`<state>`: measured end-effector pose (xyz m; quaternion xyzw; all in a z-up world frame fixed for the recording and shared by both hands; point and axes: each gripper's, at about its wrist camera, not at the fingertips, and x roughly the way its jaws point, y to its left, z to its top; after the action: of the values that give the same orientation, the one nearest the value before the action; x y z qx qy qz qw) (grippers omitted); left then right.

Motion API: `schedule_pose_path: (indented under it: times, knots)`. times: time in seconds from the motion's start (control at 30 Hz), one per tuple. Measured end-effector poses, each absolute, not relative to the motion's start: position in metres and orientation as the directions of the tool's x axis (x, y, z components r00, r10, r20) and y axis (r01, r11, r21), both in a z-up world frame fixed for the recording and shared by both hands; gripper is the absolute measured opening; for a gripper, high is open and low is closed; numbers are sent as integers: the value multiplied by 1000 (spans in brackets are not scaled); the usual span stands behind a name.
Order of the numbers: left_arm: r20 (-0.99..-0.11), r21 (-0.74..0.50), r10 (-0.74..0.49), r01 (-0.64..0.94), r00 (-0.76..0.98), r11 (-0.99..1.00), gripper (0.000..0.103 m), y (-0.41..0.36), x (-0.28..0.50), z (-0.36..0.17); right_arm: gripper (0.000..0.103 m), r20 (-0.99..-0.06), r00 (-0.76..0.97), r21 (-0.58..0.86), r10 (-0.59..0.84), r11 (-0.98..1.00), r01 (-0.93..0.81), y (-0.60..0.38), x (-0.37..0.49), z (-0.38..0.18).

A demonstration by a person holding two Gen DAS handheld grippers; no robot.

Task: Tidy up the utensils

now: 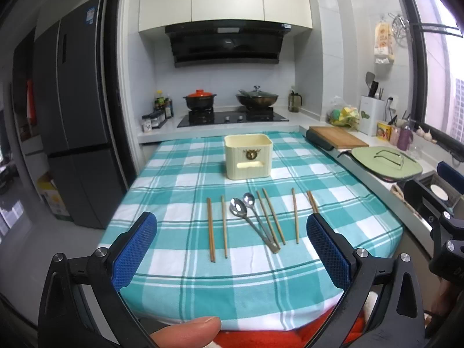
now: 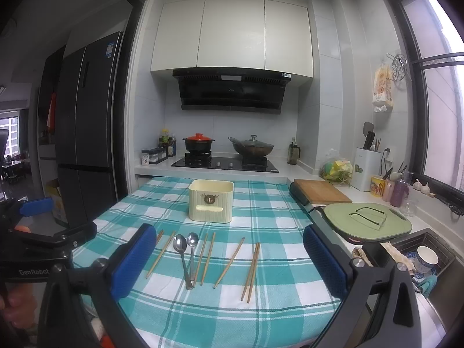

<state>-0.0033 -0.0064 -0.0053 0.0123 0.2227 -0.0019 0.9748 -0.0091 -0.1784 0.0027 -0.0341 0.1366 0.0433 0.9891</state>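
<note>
A cream utensil holder (image 1: pixel 248 156) (image 2: pixel 211 200) stands empty at the back of the teal checked tablecloth (image 1: pixel 179 179) (image 2: pixel 278 232). In front of it lie two steel spoons (image 1: pixel 238 209) (image 2: pixel 179 243) and several wooden chopsticks (image 1: pixel 211 229) (image 2: pixel 229 262), spread side by side. My left gripper (image 1: pixel 232 249) is open and empty, held above the cloth's near edge. My right gripper (image 2: pixel 226 261) is open and empty, also near the front edge. The left gripper's body shows at the left of the right wrist view (image 2: pixel 37 249).
A counter runs along the right with a wooden cutting board (image 2: pixel 320 191), a green lidded pan (image 2: pixel 366 221) and a sink with dishes (image 2: pixel 420 261). A stove with two pots (image 1: pixel 232 113) is behind the table. A dark fridge (image 1: pixel 72 116) stands left.
</note>
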Motion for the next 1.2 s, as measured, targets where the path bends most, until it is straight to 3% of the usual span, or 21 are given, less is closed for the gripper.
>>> schedule_pose_path:
  times: [1.2]
  knots:
    - [-451,33,9,7,892,999,103,-4,5,-12,103,-290,954,-49,75,994,-93,-180,-5,-6]
